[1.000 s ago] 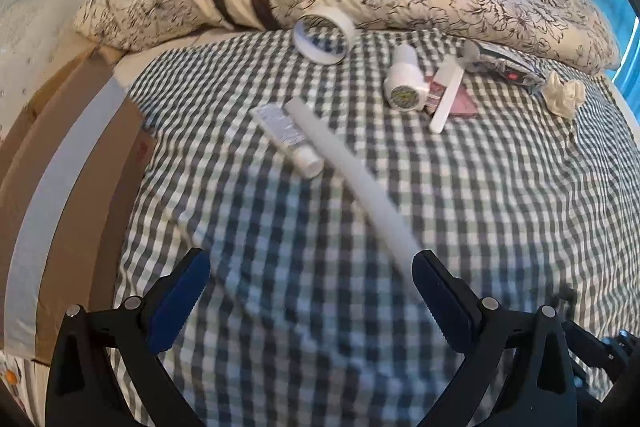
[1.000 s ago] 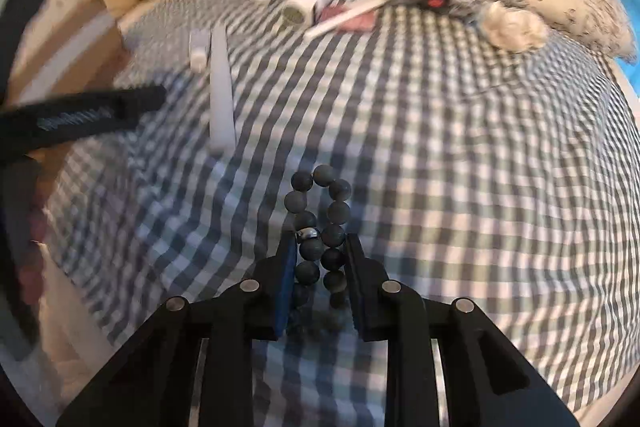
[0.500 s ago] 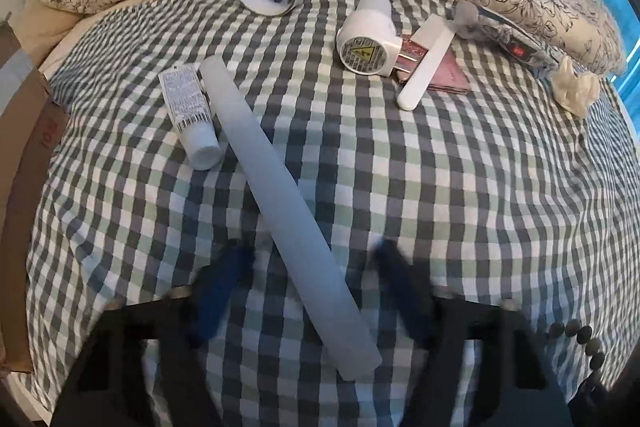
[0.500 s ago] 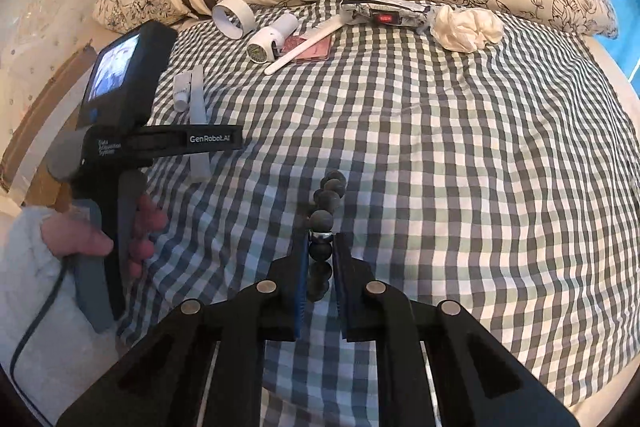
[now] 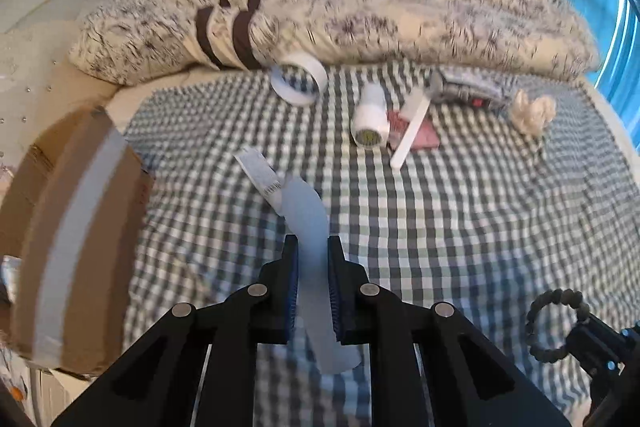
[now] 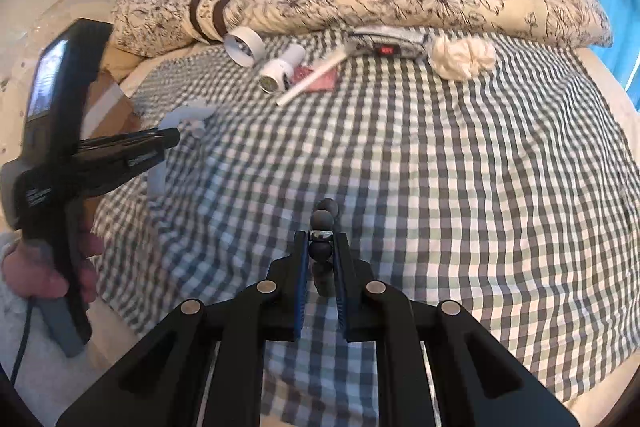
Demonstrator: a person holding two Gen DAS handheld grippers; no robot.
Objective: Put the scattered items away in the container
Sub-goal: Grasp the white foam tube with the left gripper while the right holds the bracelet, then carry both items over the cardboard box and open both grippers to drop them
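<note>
Left gripper (image 5: 313,269), wide open a second ago, is closing on the pale translucent strip (image 5: 310,247), now lifted off the checked sheet (image 5: 460,227). Right gripper (image 6: 322,253) has raised the bead bracelet (image 6: 323,223) clear.

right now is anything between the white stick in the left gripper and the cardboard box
Nothing visible does. The left gripper is closing on the white stick, and the cardboard box sits off its left side past the bed edge, with only bare checked sheet between. The box's opening is not shown.
</note>
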